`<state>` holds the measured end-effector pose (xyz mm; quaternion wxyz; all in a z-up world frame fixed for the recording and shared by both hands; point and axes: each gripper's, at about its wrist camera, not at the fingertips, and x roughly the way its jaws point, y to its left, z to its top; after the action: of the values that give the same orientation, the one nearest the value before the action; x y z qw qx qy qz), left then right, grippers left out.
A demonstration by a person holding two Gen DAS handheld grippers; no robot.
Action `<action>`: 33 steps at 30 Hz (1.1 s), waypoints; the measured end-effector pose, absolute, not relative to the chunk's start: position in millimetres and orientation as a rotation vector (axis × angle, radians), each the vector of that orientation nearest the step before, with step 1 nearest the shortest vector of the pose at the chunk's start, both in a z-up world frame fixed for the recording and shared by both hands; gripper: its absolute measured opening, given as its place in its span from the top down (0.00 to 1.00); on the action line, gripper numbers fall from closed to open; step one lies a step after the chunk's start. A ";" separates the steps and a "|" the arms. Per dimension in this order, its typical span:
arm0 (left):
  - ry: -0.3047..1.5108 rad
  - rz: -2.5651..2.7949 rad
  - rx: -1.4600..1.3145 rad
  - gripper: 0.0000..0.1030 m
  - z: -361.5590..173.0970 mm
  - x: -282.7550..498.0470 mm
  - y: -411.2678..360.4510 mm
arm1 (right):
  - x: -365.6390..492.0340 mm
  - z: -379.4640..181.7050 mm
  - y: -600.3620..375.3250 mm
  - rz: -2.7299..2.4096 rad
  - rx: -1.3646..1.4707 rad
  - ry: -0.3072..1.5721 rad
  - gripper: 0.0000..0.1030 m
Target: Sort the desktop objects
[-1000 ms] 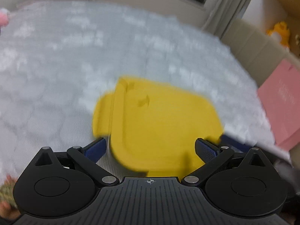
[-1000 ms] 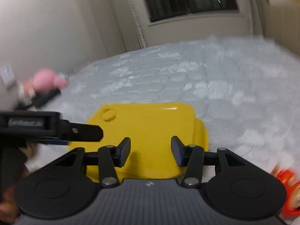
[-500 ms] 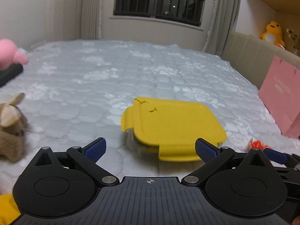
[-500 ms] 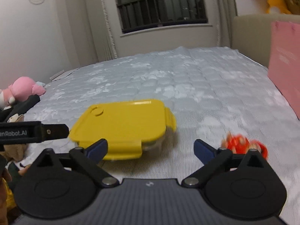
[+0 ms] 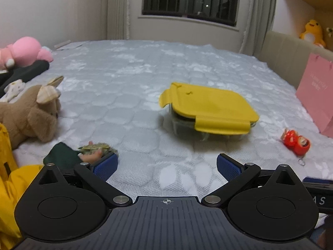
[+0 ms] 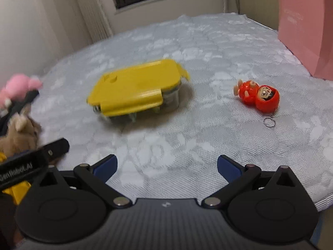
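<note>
Right now you are holding the left gripper [image 5: 167, 165] with its blue pads spread wide and nothing between them, hovering over the quilted grey bedspread [image 5: 129, 79]. Your right gripper [image 6: 167, 165] is likewise gaping wide and gripping nothing. Ahead of both, the clear container with the yellow lid [image 5: 210, 108] is sitting on the bedspread, lid on, well apart from either set of fingers; in the right wrist view it [image 6: 135, 87] is lying ahead and to the left. A red doll keychain [image 6: 258, 96] is lying on its side to the right of the container, its metal ring resting just beside it. Further right, a pink paper bag [image 5: 316, 91] is standing upright. On your left side, a brown plush toy [image 5: 29, 114] is lying near the edge, and a pink plush toy [image 5: 22, 52] is resting behind it.
</note>
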<state>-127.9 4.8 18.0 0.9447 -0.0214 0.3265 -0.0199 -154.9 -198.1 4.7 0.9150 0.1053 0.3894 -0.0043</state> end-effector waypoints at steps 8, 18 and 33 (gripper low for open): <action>0.689 -0.066 -0.049 0.00 11.3 -124.1 2.7 | -159.4 16.5 -189.2 -0.100 0.113 0.674 0.00; 0.741 -0.061 -0.067 0.00 -1.5 -110.3 1.7 | -143.3 5.5 -192.5 -0.124 0.091 0.699 0.00; 0.685 -0.047 -0.023 0.00 19.4 -107.4 -6.8 | -132.7 27.2 -195.3 -0.118 0.078 0.655 0.00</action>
<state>-107.4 -6.8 19.4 0.9416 -0.0112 0.3359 -0.0228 -132.7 -195.3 27.2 0.9444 0.0383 0.3214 -0.0581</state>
